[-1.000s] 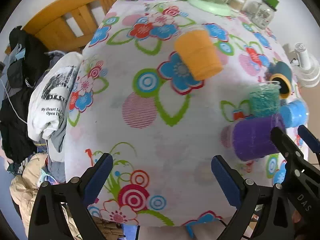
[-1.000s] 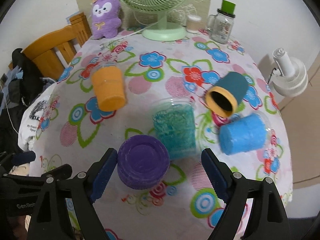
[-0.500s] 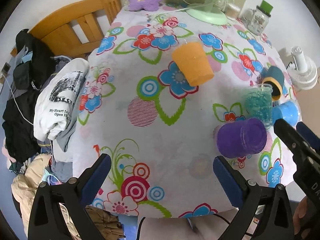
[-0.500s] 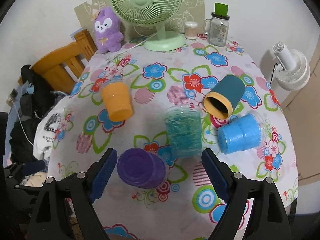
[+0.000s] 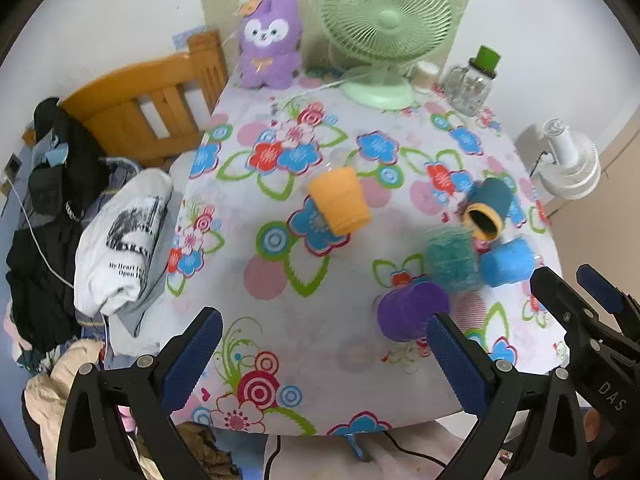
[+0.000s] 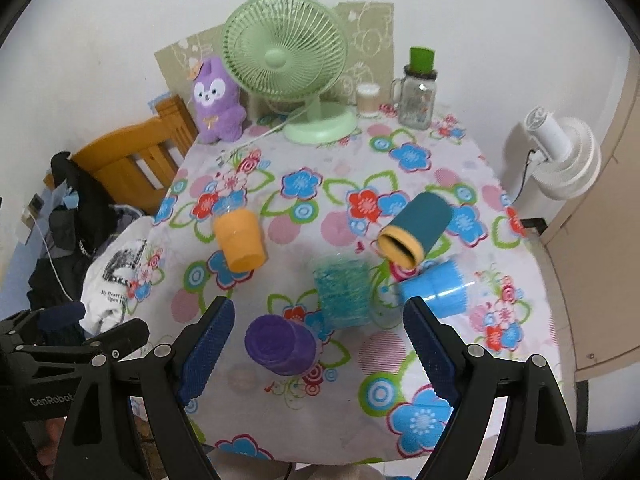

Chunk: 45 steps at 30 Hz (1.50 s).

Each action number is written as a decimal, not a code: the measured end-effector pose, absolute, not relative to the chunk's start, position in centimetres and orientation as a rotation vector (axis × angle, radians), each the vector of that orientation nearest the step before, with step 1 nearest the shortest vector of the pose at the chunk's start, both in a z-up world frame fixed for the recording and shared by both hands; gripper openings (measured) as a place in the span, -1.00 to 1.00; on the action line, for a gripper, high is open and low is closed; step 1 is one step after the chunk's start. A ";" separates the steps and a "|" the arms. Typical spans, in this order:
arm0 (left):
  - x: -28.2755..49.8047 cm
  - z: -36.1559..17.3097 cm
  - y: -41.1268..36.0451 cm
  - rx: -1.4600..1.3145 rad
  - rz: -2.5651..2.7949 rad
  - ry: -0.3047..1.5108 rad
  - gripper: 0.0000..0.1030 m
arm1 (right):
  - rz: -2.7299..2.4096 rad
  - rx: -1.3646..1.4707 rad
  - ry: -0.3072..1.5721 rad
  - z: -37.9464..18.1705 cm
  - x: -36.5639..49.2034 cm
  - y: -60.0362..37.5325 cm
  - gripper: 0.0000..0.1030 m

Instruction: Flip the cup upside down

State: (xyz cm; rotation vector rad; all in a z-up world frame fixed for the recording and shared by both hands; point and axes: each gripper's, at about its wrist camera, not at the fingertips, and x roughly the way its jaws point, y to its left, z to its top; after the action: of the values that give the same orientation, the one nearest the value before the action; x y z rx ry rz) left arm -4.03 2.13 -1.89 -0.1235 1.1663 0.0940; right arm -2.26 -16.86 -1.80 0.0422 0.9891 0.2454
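Left wrist view: left tool (image 5: 320, 356), jaws spread wide, nothing between them, hanging over the near edge of the table (image 5: 280, 304) with its flowered cloth. Five cups on the cloth: orange cup (image 5: 340, 204) mid-table, apart from the rest; purple cup (image 5: 408, 310) nearest, just beside the left tool's right finger in the picture; teal cup (image 5: 452, 258) beyond it; light blue cup (image 5: 508, 268) and dark teal cup (image 5: 486, 210) at the right, the last lying on its side with its yellow-rimmed mouth toward the camera. Right tool (image 5: 592, 312) enters at the right edge, holding nothing. Green fan (image 5: 384, 32), purple plush toy (image 5: 270, 44) and glass jar (image 5: 472, 80) along the far edge. Right wrist view: right tool (image 6: 316, 344), jaws wide apart, empty, the purple cup (image 6: 280, 344) low between its fingers but untouched. Which cup the task means cannot be told; the purple one is the likeliest, being nearest both tools. Handling, as judged: small, light, apparently textured plastic or sleeved, fairly stiff but prone to slide or tip on the cloth. Suggested hold: across the middle of the side wall, squeezed gently, leaving room to rotate the mouth downward.
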 end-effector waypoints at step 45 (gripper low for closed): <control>-4.6 1.9 -0.7 -0.064 0.038 1.071 0.99 | 0.173 0.052 0.899 1.9 -3.5 -19.3 0.75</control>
State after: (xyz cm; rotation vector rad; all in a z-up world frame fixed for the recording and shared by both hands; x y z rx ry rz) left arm -4.62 -0.74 1.85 -0.0640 1.0710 0.0380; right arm -3.54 -19.31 1.87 0.0517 0.8992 0.1726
